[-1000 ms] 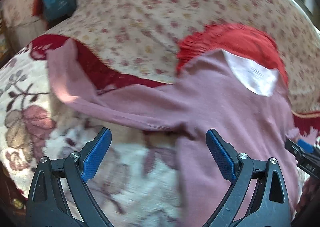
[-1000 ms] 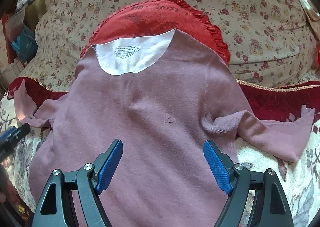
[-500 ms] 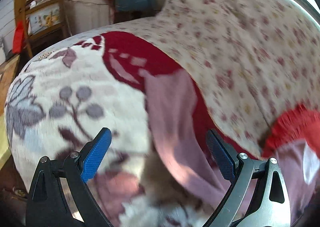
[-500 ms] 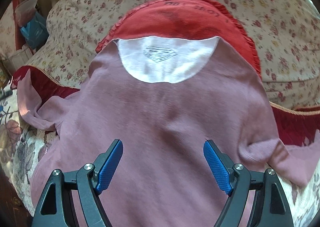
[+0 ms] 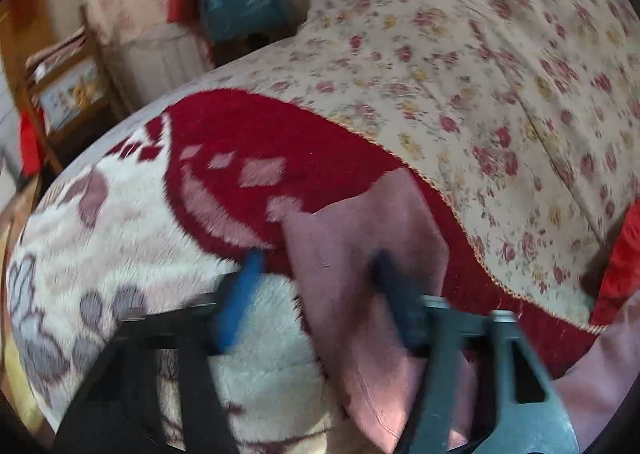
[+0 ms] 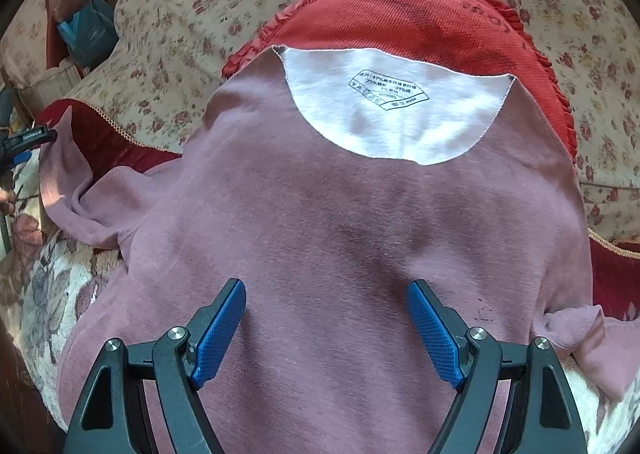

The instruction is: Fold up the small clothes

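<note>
Under my right gripper (image 6: 326,328) the mauve shirt (image 6: 340,238) is soft, matt brushed cloth; my pads (image 6: 218,332) are knurled blue plastic. Beyond it, a ribbed red cushion (image 6: 420,22); left, fluffy blanket (image 5: 132,214).

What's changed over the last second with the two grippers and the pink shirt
The left gripper swung away from the shirt's body to its left sleeve and is closing around the cuff, blurred, not visibly shut. The right gripper moved forward toward the collar, open. The pink shirt stayed spread flat.
</note>
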